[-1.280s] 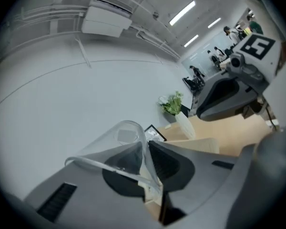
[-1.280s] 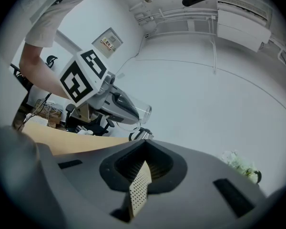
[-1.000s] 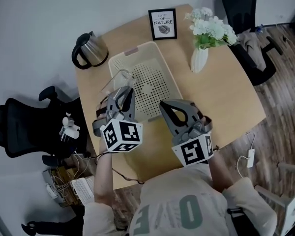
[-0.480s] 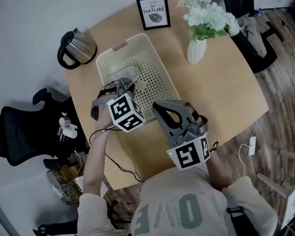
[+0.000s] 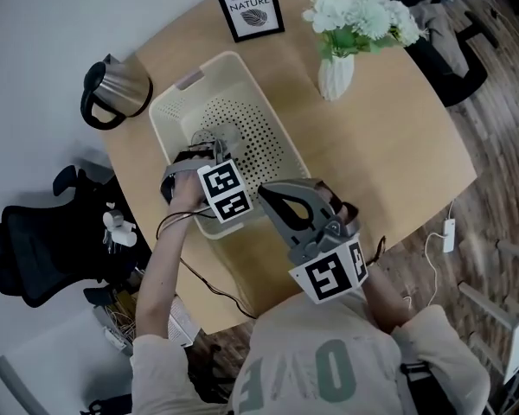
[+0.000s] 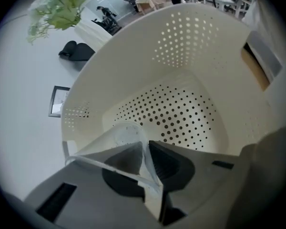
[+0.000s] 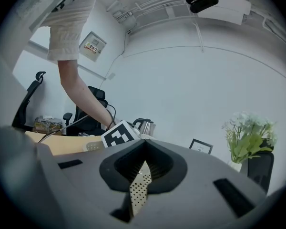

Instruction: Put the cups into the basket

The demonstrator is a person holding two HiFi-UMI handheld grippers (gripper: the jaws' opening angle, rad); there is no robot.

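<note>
Our left gripper (image 6: 145, 159) pinches the wall of the clear plastic cup (image 6: 126, 134), holding it low inside the perforated basket (image 6: 200, 37). Our right gripper (image 5: 272, 195), jaws pressed together on nothing, hovers at the basket's 5 o'clock, above the wooden table (image 5: 389, 145).

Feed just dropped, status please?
Left gripper shut on clear cup, inside basket. Right gripper shut, empty, by basket's near rim. Nothing blocking.
</note>
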